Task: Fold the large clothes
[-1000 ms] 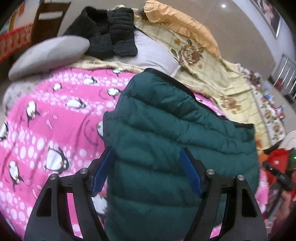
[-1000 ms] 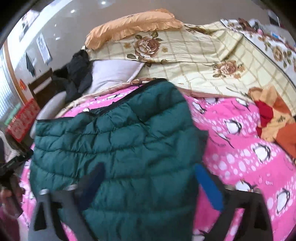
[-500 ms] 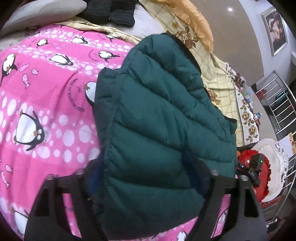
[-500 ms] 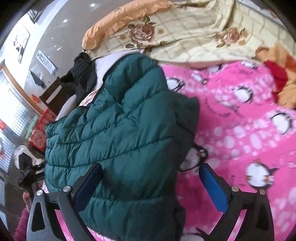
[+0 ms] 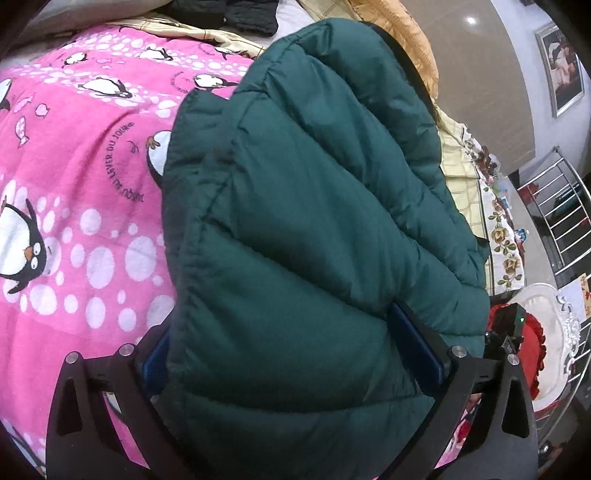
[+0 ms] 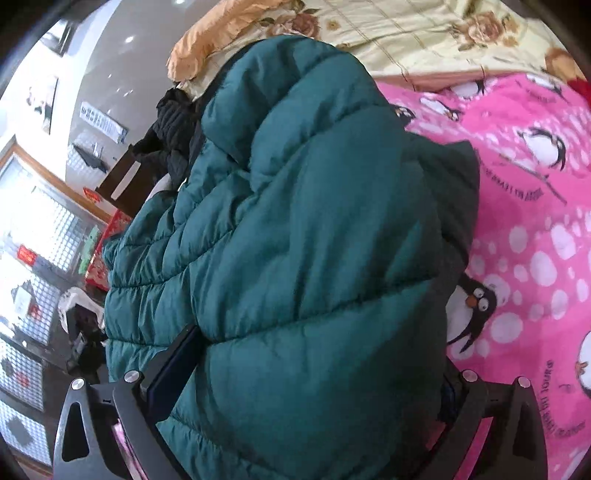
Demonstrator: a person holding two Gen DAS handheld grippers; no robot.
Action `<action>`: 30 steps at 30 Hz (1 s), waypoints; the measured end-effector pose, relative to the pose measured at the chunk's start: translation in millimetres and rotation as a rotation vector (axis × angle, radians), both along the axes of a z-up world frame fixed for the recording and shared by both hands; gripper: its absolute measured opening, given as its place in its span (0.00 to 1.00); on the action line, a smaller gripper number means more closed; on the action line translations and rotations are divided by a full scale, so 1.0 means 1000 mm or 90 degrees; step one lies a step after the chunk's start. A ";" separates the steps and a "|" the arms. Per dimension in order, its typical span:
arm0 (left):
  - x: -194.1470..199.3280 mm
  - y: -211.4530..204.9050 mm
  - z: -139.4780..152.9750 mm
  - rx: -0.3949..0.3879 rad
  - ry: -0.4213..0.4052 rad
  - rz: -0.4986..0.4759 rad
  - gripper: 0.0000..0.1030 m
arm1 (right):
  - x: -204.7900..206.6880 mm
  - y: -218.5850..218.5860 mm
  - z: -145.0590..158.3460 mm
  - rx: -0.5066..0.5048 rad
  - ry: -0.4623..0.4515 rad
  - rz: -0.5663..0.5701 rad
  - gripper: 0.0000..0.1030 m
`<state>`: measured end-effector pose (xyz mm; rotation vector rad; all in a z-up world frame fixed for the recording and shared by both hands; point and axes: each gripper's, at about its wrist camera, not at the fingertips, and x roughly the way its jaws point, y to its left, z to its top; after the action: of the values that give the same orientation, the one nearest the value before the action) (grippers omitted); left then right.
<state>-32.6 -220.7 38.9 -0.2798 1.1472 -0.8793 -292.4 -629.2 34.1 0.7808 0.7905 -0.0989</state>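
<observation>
Home bedroom, pink penguin blanket (image 5: 85, 155) on bed, floral quilt (image 6: 424, 33), framed picture (image 5: 563, 70)

Both wrist views look forward and downward from very near, the left from one side, the right from the other, sharing the green jacket (image 5: 314, 229) (image 6: 303, 240) on the pink blanket (image 5: 81, 155) (image 6: 535, 192).

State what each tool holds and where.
Both tools straddle the green puffer jacket: left tool and right tool at its near folded edge; firm clamping cannot be told.

A dark green quilted puffer jacket (image 5: 314, 240) of smooth, slightly sheeny cloth fills the frame's centre; left of it lies a fuzzy matt pink penguin-print fleece blanket (image 5: 85, 177).
</observation>
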 end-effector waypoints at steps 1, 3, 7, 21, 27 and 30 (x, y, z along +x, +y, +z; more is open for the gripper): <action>-0.002 -0.004 0.001 0.006 -0.004 -0.003 1.00 | -0.001 0.002 0.000 -0.002 0.001 -0.002 0.99; -0.004 -0.009 0.005 0.016 -0.019 -0.020 0.99 | -0.001 0.011 0.005 -0.020 -0.007 0.002 0.85; -0.018 -0.010 0.019 0.007 -0.054 -0.034 0.76 | -0.007 0.033 0.027 -0.079 0.000 0.009 0.50; -0.088 0.045 0.089 -0.036 -0.068 -0.106 0.57 | -0.071 0.106 0.098 -0.086 -0.043 0.056 0.40; -0.116 0.068 0.081 -0.003 -0.058 -0.128 0.57 | -0.108 0.126 0.088 -0.065 -0.031 0.066 0.40; -0.113 0.075 0.065 0.038 -0.046 -0.101 0.57 | -0.121 0.120 0.077 -0.044 -0.019 0.044 0.40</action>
<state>-145.5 -145.7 103.9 -0.1077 1.1379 -0.9850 -413.3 -509.7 110.8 0.6871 0.7803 -0.0530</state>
